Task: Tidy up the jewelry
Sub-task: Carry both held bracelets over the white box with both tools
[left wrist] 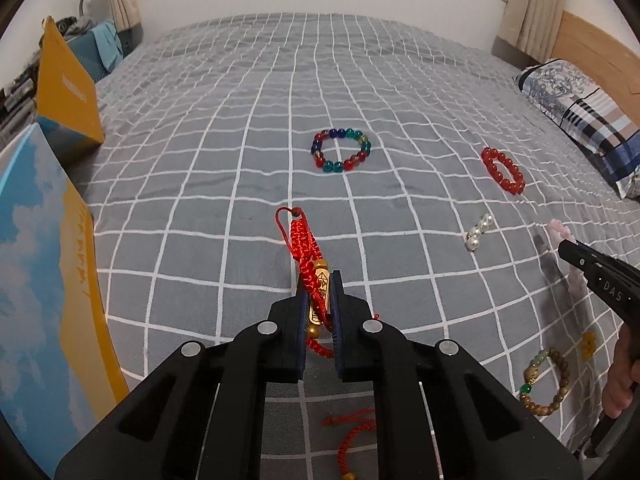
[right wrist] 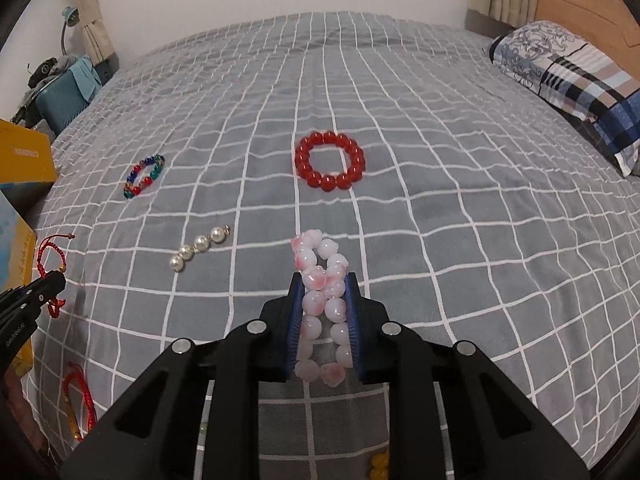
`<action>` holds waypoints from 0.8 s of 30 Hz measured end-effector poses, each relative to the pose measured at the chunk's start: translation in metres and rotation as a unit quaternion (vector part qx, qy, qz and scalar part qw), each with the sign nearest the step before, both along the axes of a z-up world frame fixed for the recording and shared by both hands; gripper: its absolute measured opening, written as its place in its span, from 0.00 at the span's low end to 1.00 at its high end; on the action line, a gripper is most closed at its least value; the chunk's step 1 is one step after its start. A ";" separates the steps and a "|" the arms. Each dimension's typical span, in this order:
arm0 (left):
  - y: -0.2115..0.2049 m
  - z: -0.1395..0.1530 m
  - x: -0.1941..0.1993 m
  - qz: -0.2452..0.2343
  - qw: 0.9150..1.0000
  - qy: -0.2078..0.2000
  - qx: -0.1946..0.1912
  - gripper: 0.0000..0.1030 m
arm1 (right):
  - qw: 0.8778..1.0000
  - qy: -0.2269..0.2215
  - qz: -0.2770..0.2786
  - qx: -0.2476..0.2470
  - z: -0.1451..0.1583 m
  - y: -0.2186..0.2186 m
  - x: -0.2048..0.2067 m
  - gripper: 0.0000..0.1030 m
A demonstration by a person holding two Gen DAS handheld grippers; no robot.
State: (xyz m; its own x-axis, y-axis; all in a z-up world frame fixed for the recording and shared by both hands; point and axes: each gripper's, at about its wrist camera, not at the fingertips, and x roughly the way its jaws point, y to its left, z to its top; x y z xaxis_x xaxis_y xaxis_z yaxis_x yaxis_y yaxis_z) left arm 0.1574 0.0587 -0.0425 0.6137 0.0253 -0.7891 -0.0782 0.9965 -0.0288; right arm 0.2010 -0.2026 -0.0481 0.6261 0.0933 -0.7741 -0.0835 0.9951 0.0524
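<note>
My left gripper (left wrist: 319, 280) is shut on a red braided cord bracelet (left wrist: 306, 246) with a gold charm, held above the bed. My right gripper (right wrist: 323, 282) is shut on a pink-and-white bead bracelet (right wrist: 320, 280), also lifted. On the grey checked bedspread (left wrist: 240, 160) lie a multicoloured bead bracelet (left wrist: 341, 149), a red bead bracelet (right wrist: 330, 160), a short pearl strand (right wrist: 199, 249), a wooden bead bracelet with green stones (left wrist: 546, 380) and another red cord bracelet (left wrist: 352, 436). The right gripper shows at the right edge of the left wrist view (left wrist: 592, 268); the left one at the left edge of the right wrist view (right wrist: 36, 292).
An open yellow-and-blue box (left wrist: 48, 264) with its raised yellow lid (left wrist: 68, 88) stands at the left bed edge. A patterned pillow (right wrist: 568, 80) lies at the right by the wooden headboard (right wrist: 592, 12). Small yellow beads (right wrist: 378, 466) lie near the front.
</note>
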 end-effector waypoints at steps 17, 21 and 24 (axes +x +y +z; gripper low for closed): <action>-0.017 0.036 -0.017 -0.020 0.996 -0.083 0.007 0.09 | 0.996 -0.089 0.005 -0.022 0.027 0.011 -0.017 0.19; -0.022 0.044 -0.019 -0.024 0.996 -0.085 0.011 0.09 | 0.996 -0.083 0.002 -0.018 0.030 0.014 -0.018 0.19; -0.020 0.050 -0.021 -0.022 0.996 -0.086 0.006 0.09 | 0.996 -0.083 0.009 -0.007 0.035 0.015 -0.020 0.19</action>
